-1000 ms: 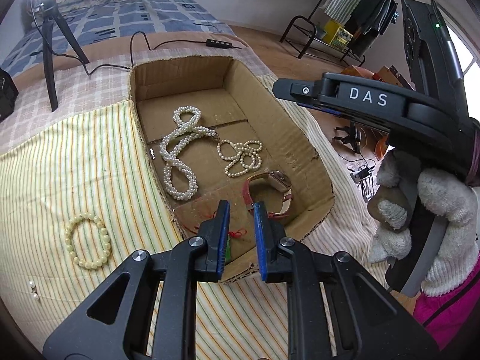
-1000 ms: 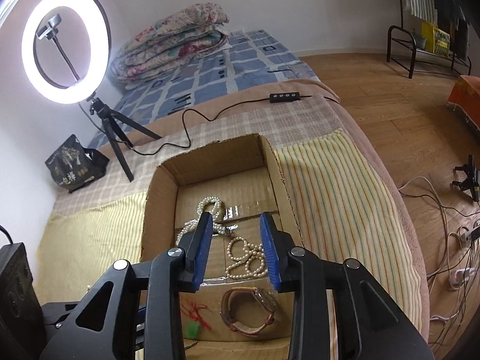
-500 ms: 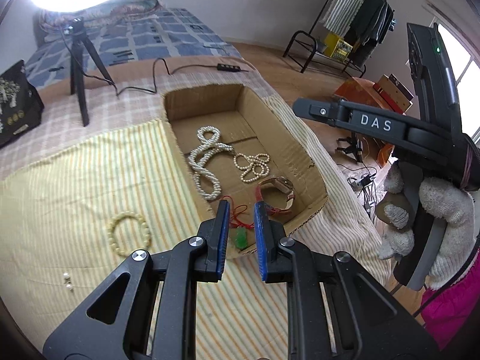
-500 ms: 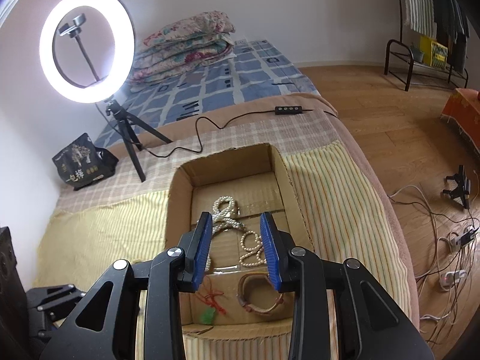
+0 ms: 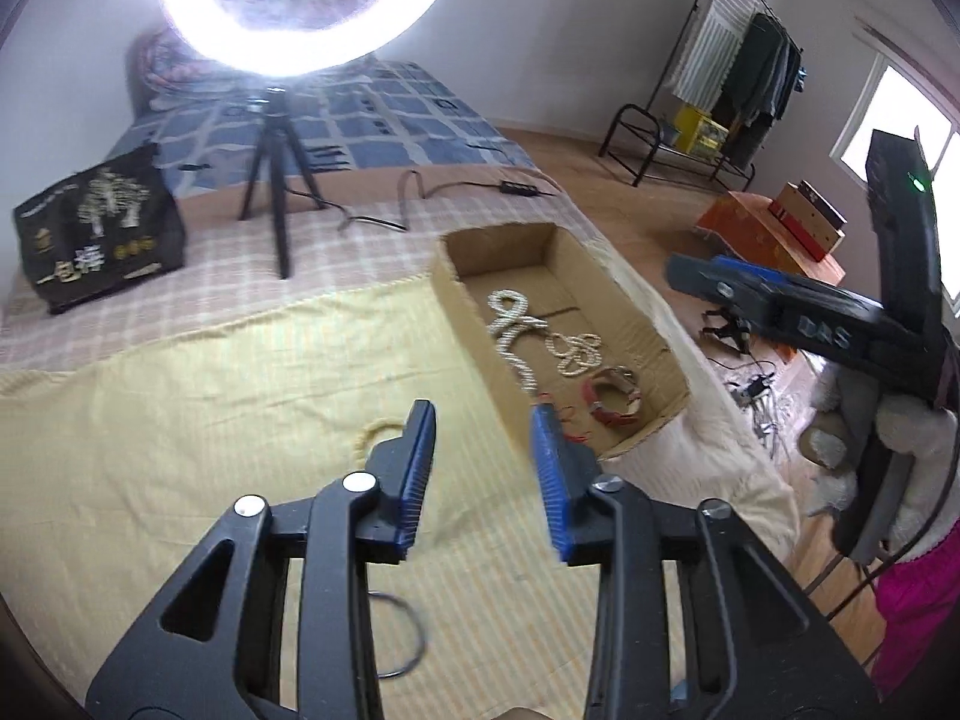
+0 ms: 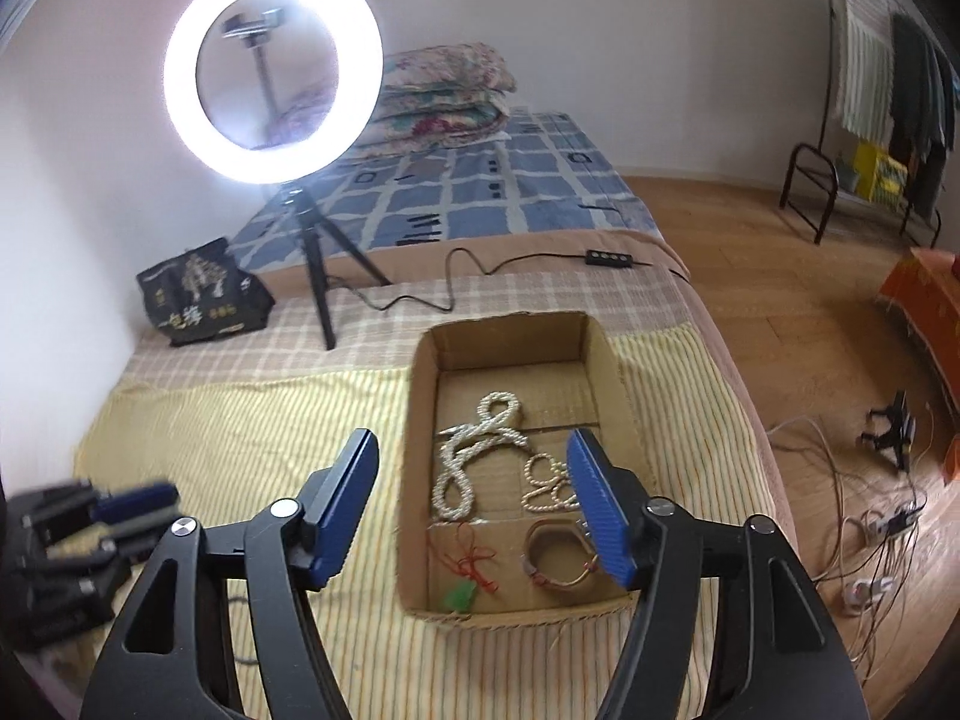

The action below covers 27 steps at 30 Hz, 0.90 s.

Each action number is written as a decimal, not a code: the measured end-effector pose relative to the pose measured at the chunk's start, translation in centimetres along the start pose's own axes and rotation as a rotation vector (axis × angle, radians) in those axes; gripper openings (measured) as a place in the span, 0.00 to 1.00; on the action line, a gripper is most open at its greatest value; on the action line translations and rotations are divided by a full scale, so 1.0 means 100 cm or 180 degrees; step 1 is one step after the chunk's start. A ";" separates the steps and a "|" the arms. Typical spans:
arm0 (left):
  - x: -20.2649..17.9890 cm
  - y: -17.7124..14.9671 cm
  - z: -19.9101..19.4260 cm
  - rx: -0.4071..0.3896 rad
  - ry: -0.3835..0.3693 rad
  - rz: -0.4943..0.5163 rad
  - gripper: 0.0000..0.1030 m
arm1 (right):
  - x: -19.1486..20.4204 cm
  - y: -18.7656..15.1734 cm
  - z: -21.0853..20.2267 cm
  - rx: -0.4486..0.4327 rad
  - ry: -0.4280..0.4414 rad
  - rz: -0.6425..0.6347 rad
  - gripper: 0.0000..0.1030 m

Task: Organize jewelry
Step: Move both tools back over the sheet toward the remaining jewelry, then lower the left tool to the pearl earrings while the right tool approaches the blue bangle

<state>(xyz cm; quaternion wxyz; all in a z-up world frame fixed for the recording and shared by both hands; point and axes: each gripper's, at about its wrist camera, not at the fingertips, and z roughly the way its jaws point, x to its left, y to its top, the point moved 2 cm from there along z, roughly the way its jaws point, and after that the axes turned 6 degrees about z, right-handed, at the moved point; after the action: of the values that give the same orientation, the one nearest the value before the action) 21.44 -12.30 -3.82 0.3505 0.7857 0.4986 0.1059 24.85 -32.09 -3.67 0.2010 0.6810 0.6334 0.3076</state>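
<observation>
Left wrist view: your left gripper [image 5: 483, 438] is spread apart, nothing between the pads, hanging over the yellow striped cloth [image 5: 180, 420]. Bead bracelet [image 5: 378, 429] lies on the cloth just ahead of the left finger, partly hidden behind it. Cardboard box [image 5: 474, 324] sits ahead and to the right of the tool; inside are the long pearl necklace [image 5: 510, 330], short pearl strand [image 5: 576, 354] and the watch [image 5: 612, 396] nearest the near wall. Thin dark ring [image 5: 408, 636] lies on the cloth below the fingers.

Right wrist view: your right gripper [image 6: 474, 474] is also wide apart and empty, above the box's near end [image 6: 414, 480]. Red cord with green pendant [image 6: 471, 570] lies between the fingers, near the front wall, with the watch [image 6: 558, 558] beside it. Ring light [image 6: 273, 72] on its tripod stands far ahead, left of the box.
</observation>
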 end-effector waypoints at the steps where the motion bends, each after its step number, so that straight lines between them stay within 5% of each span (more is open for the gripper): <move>1: 0.006 -0.002 -0.005 -0.0012 0.0036 -0.0011 0.32 | 0.005 -0.003 -0.003 0.0003 0.0010 -0.0041 0.68; 7: 0.049 -0.012 -0.027 -0.0065 0.0163 -0.0209 0.32 | 0.032 -0.022 -0.013 0.0046 -0.0010 -0.0244 0.79; 13: 0.085 -0.023 -0.039 -0.0067 0.0266 -0.0375 0.32 | 0.061 -0.050 -0.017 0.0152 -0.0012 -0.0494 0.80; 27: 0.135 -0.068 0.005 0.0412 0.0224 -0.0725 0.27 | 0.115 -0.132 0.014 0.0633 0.0347 -0.0613 0.79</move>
<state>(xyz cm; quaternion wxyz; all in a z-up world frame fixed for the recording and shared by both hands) 23.37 0.79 -11.10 0.2911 0.7408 0.6023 0.0605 16.11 -19.08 -11.55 0.1265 0.6159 0.7332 0.2591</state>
